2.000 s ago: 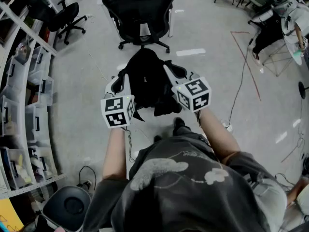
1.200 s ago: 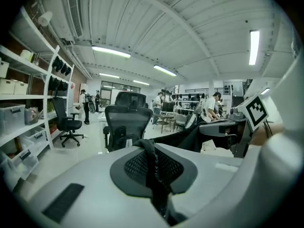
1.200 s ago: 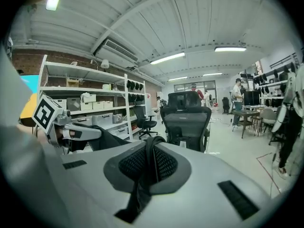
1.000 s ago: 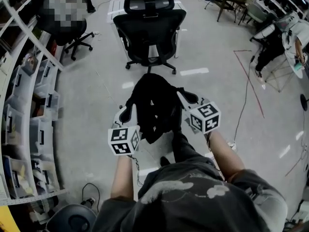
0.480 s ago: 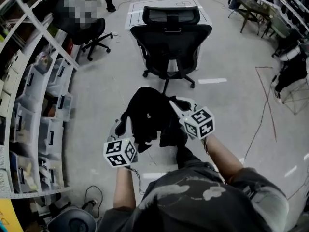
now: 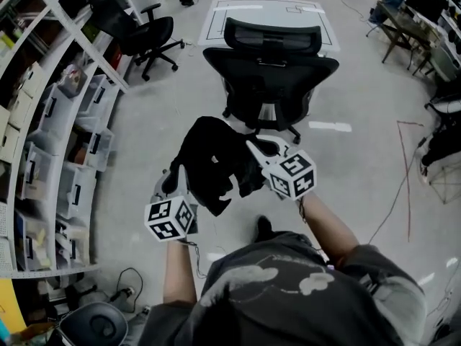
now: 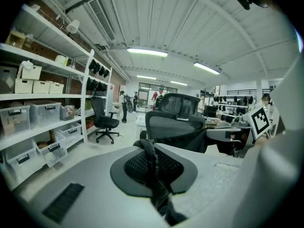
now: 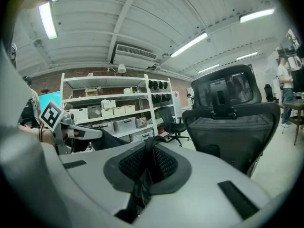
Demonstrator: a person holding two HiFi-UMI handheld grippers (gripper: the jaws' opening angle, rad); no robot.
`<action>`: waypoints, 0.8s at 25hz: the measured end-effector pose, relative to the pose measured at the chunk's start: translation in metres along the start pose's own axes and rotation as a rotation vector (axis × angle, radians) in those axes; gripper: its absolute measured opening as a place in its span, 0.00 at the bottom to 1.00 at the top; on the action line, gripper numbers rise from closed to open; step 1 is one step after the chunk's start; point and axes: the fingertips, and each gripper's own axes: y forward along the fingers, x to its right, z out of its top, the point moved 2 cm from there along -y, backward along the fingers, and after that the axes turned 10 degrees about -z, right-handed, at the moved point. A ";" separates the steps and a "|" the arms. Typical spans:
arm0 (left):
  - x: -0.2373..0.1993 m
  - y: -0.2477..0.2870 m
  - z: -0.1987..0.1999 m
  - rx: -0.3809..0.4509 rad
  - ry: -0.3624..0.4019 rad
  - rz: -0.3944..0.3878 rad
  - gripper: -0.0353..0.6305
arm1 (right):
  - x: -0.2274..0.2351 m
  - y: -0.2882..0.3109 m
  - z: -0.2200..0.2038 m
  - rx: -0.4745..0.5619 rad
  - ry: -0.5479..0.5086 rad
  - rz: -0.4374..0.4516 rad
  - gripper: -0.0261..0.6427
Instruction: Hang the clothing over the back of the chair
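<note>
Holding garment bunched in mid-air, strung crosswise from left gripper to right gripper, slack drooping below. Just ahead: chair, rear of backrest facing, nothing between. Table beyond it; shelves along the left. Both pairs of jaws clenched on pinched black fabric.

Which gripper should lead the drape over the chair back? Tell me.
Right: the right gripper, shut on the clothing, is nearer the chair back; the left gripper, also gripping it, sits farther back.
</note>
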 end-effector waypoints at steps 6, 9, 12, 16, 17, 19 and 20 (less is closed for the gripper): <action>-0.006 0.034 0.015 0.045 -0.022 0.058 0.05 | 0.031 0.029 0.020 0.023 -0.046 0.068 0.03; -0.007 0.045 0.022 0.045 -0.010 0.061 0.05 | 0.038 0.044 0.032 0.035 -0.070 0.083 0.03; -0.010 0.055 0.031 0.054 -0.005 0.070 0.05 | 0.040 0.062 0.043 0.046 -0.087 0.099 0.03; -0.022 0.068 0.040 0.068 -0.005 0.077 0.05 | 0.039 0.091 0.051 0.040 -0.096 0.111 0.03; -0.028 0.073 0.043 0.072 -0.006 0.077 0.05 | 0.038 0.100 0.053 0.034 -0.100 0.113 0.03; -0.042 0.082 0.050 0.083 -0.005 0.077 0.05 | 0.035 0.119 0.056 0.023 -0.115 0.117 0.03; -0.050 0.088 0.055 0.086 0.001 0.078 0.05 | 0.034 0.129 0.058 0.019 -0.121 0.120 0.03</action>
